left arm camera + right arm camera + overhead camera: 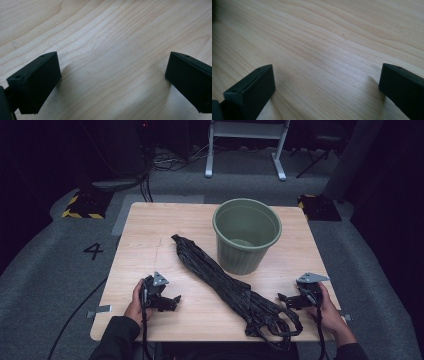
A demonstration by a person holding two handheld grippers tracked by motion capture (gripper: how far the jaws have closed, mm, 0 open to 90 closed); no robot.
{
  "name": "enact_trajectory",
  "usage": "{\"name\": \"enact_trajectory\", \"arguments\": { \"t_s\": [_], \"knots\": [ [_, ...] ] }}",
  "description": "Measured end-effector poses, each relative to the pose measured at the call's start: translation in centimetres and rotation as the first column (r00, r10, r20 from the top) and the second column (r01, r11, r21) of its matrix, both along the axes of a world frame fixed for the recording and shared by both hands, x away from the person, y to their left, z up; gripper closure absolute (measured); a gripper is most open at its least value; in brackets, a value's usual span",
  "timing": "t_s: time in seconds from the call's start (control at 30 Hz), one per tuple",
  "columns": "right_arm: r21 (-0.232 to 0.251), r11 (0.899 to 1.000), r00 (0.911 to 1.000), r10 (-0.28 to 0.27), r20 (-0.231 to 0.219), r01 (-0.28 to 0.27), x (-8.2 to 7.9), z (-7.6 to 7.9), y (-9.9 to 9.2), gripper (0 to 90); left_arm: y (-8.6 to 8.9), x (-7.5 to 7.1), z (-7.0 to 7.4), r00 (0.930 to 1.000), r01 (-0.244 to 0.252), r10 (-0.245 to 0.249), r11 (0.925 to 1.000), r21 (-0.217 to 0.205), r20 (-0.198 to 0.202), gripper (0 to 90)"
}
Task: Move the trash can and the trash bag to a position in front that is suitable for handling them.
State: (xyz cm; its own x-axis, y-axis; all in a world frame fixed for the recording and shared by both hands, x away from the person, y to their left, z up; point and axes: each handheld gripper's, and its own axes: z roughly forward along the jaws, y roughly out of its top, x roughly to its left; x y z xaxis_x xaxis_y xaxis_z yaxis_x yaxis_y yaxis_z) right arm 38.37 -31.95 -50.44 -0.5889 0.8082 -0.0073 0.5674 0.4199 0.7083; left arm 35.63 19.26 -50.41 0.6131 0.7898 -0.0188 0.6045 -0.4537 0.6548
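The light wooden desk is standing on grey carpet, and the person is sitting at its near edge with both forearms coming up onto it, each hand resting low at a near corner. The green ribbed bin is sitting upright toward the far right of the desk, its mouth open and its inside looking empty apart from a pale patch at the bottom. A long black bag, crumpled and twisted into a rope-like strip, is lying diagonally from the middle of the desk, just beside the bin's left flank, down to the near edge, where its looped handles are spilling over. The left gripper is lying at the near left, pointing inward toward the bag but well apart from it; the right gripper is lying at the near right, its tips near the bag's handle end. The high view is giving the whole layout, while the left gripper view is showing the left gripper with its jaws spread wide over bare wood grain, gripping nothing, and the right gripper view is showing the right gripper likewise spread wide over bare wood.
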Motion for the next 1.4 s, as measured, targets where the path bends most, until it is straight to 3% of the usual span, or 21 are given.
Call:
{"name": "enact_trajectory", "arguments": {
  "t_s": [0.07,0.33,0.43,0.5,0.53,0.57,0.63,0.77,0.97,1.03,1.17,1.27,1.4],
  "knots": [
    [-0.001,1.0,0.9996,0.028,0.002,-0.028,0.0,0.0,-0.2,0.3,0.0,-0.3,0.0,0.9996,0.029,-0.029,0.9996,0.005,0.0,0.2],
    [-0.001,0.998,0.9982,0.06,0.001,-0.06,-0.7,0.0,-0.6,0.8,0.1,-1.1,0.0,0.9993,0.038,-0.038,0.9993,0.002,-0.003,0.2],
    [-0.004,0.995,0.9949,0.101,-0.004,-0.101,-0.8,0.1,-1.0,3.0,0.2,-1.4,0.0,0.9961,0.088,-0.088,0.9961,0.0,-0.004,0.2],
    [-0.01,0.996,0.996,0.089,-0.008,-0.089,-0.9,0.3,-1.2,9.6,0.3,-1.6,0.0,0.9945,0.105,-0.105,0.9945,0.004,-0.007,0.2],
    [-0.013,0.995,0.9952,0.097,-0.005,-0.097,-0.9,0.5,-1.2,17.2,0.3,-1.6,0.0,0.9942,0.107,-0.107,0.9942,0.003,-0.006,0.2],
    [-0.022,0.994,0.9942,0.107,0.006,-0.107,-0.9,0.8,-1.4,22.3,0.3,-1.6,0.0,0.994,0.109,-0.109,0.994,0.0,-0.005,0.2],
    [-0.014,0.988,0.9877,0.156,0.011,-0.156,-1.0,1.3,-1.8,22.7,0.4,-1.6,0.0,0.9935,0.114,-0.114,0.9935,-0.005,-0.005,0.2],
    [0.029,0.992,0.9894,0.122,0.08,-0.124,-1.4,3.1,-2.4,23.1,0.5,-1.7,0.0,0.993,0.118,-0.118,0.993,-0.002,-0.006,0.3],
    [0.088,0.982,0.9685,0.147,0.201,-0.168,-1.9,6.9,-2.1,22.0,0.5,-1.6,0.0,0.9925,0.122,-0.122,0.9926,-0.005,-0.009,0.0],
    [0.066,0.982,0.9566,0.156,0.247,-0.177,-1.8,8.1,-1.6,21.4,0.5,-1.6,0.0,0.9929,0.118,-0.118,0.993,-0.006,-0.012,0.0],
    [0.037,0.977,0.9378,0.192,0.289,-0.212,-1.1,10.7,-0.1,22.5,0.5,-1.5,0.0,0.9926,0.121,-0.121,0.9927,-0.001,-0.005,0.0],
    [0.007,0.975,0.929,0.21,0.305,-0.223,-0.5,12.2,1.2,22.8,0.4,-1.5,0.0,0.9926,0.122,-0.122,0.9926,-0.002,-0.005,0.0],
    [0.011,0.968,0.909,0.233,0.346,-0.252,0.1,14.2,2.2,23.6,0.4,-1.5,0.0,0.993,0.118,-0.118,0.993,-0.003,-0.005,0.0]
  ]
}}
